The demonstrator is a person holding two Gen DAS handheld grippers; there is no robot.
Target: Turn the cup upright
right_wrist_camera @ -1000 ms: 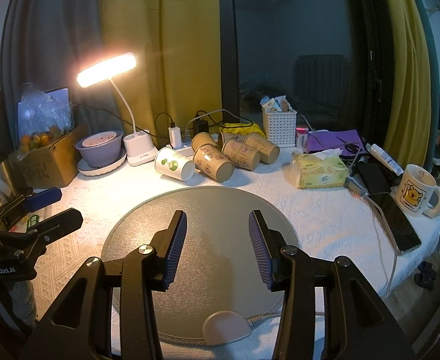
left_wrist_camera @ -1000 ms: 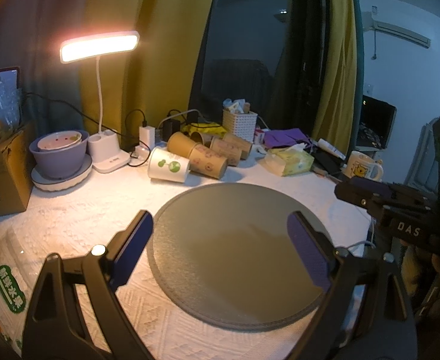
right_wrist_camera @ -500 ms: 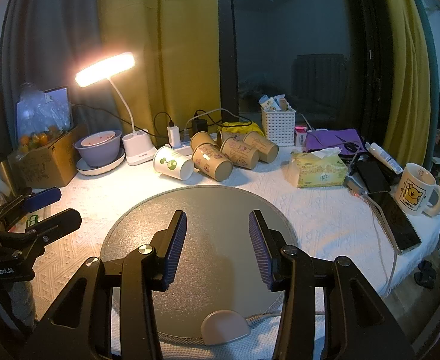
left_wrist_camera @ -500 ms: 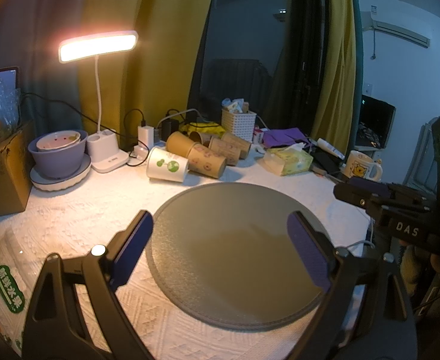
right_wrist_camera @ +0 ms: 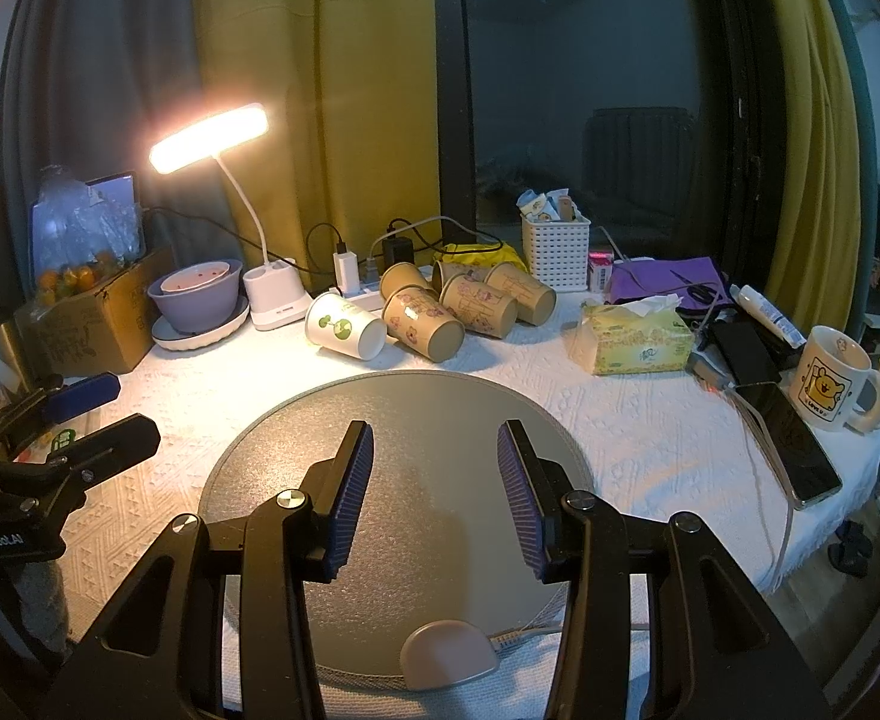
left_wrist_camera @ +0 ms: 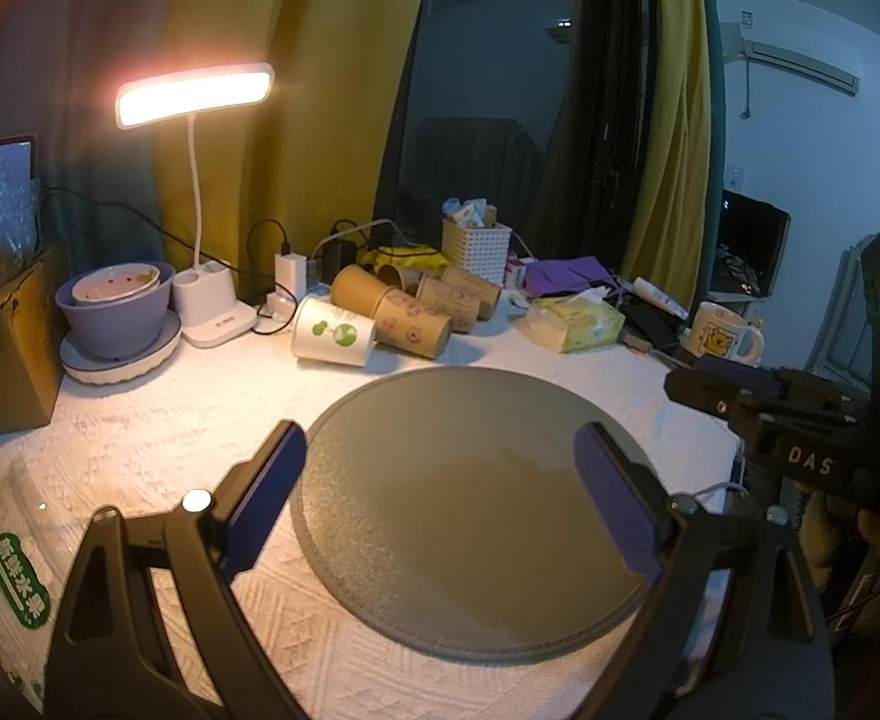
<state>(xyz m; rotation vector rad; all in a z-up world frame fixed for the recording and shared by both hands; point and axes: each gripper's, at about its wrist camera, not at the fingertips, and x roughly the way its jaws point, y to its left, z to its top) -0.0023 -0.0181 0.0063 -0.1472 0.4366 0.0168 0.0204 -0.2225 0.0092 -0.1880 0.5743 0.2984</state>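
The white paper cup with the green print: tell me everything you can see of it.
The white paper cup lies on its side on the white tablecloth, behind the round grey mat. It looks like thin paper with a green printed motif. It rests against a brown paper cup on its right. Neither gripper touches it.

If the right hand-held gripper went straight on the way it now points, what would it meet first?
Probably the grey round mat, which lies just ahead and below the right hand-held gripper. If it clears that, the brown paper cups lying on their sides come next. Depth is hard to judge here.
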